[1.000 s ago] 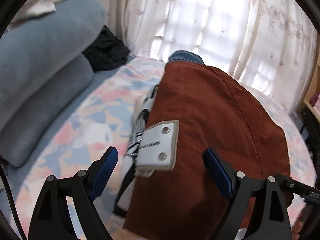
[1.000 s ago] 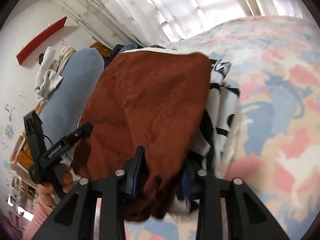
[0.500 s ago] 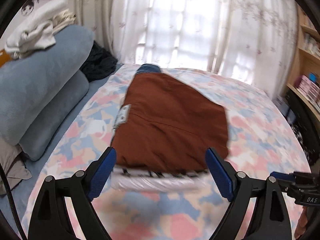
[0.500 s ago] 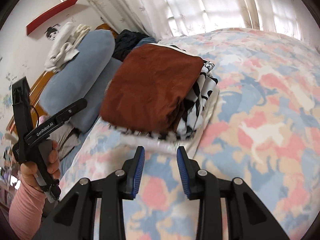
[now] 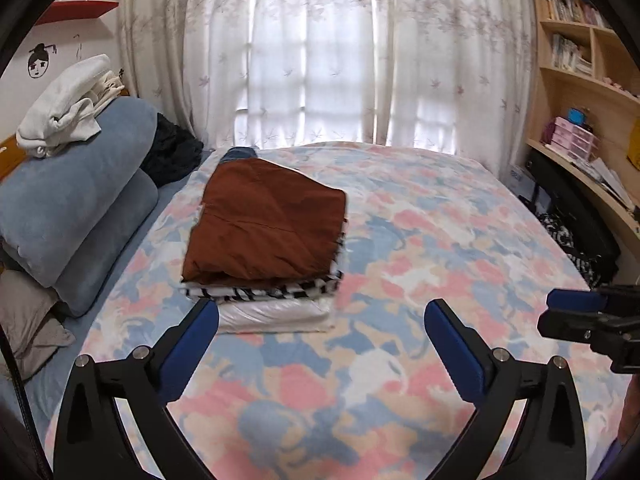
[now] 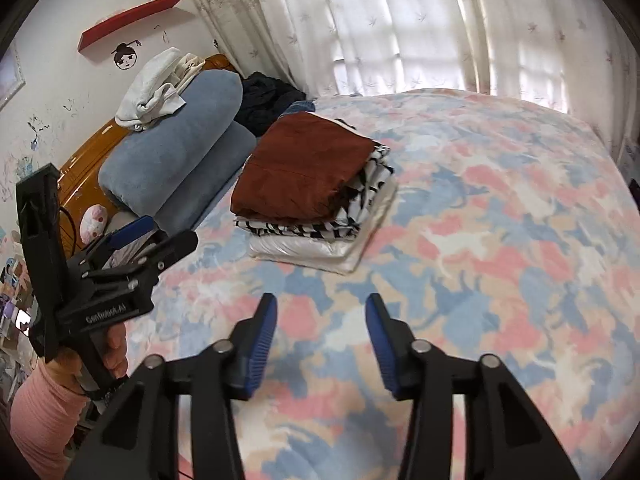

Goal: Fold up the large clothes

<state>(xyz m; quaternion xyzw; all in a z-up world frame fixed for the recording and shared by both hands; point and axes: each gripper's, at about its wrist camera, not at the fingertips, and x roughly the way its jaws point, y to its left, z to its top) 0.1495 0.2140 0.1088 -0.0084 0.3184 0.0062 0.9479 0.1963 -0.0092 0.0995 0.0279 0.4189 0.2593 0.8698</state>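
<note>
Folded clothes [image 5: 264, 240] — brown garment topmost — lie stacked at frame centre-left on the patterned bedspread [image 5: 440, 240]. Left gripper [image 5: 320, 336] and right gripper [image 6: 320, 332]: jaws have just been opening, nothing between them — both well apart from the stack.

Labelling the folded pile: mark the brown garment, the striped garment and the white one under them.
brown garment [image 5: 268, 220]: left wrist view, middle of its top face
striped garment [image 6: 304, 230]: right wrist view, its near folded edge
white garment [image 5: 276, 314]: left wrist view, its near edge
</note>
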